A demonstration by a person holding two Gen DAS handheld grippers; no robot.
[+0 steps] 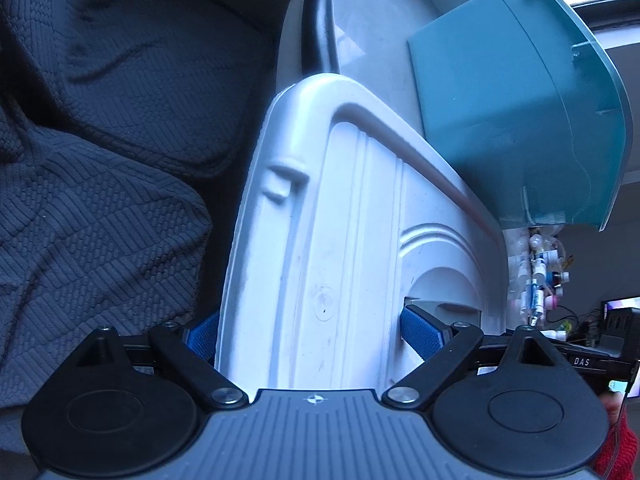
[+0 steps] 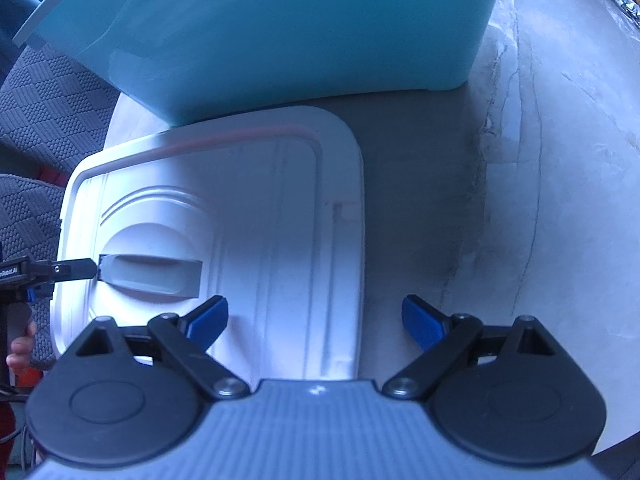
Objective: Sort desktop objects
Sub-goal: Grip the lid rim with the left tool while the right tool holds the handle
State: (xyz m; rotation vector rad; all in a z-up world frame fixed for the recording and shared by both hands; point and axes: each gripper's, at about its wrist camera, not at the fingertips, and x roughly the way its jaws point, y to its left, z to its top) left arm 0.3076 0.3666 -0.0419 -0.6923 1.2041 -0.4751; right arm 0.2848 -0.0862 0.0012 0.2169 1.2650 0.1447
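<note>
- Left gripper (image 1: 312, 330): jaws set wide, straddling the near edge of a white plastic lid (image 1: 344, 240). One blue pad lies behind the lid's outer rim, the other at the end of the recessed handle (image 1: 440, 300). Whether either pad presses on the plastic cannot be told.
- Right gripper (image 2: 316, 322): jaws wide apart, nothing held. One finger hangs over the lid, the other over the bare tabletop (image 2: 540, 200); the lid's edge runs between them.
- The lid lies flat on the pale, marbled round table, near its edge.
- Teal plastic bin (image 2: 280, 28): stands on the table just beyond the lid's far edge.
- Dark textured upholstery (image 1: 100, 120) lies beside the table.
</note>
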